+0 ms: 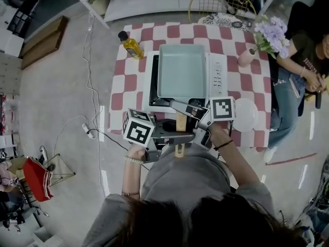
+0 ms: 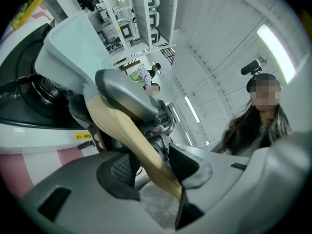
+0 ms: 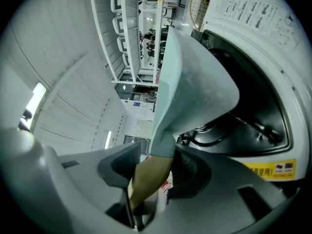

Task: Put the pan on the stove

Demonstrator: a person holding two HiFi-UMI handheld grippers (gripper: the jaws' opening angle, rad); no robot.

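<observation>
**A:** What does the head view give that the gripper views don't?

**B:** The layout. The pale green square pan lies over the white tabletop stove, which stands on the red-and-white checked bench. Left of the stove stands a yellow oil bottle. Right of it are a pink vase of lilac flowers and a white round plate.

**A:** And the gripper views?

**B:** The grips. The left claw is clamped on the pan's wooden handle. The right claw pinches the same handle, closer to the stove, just where the wood meets the pan.

**A:** Room to move?

**B:** Checked cloth lies open on both sides of the stove. The handle juts past the stove's near edge. A seated person is beyond the bench edge, right of the stove.

**A:** Anything unclear?

**B:** I cannot tell whether the pan's base rests on the stove's black burner or hangs just above it. From the head view the pan covers the burner, and both gripper views cut the stove off.
</observation>
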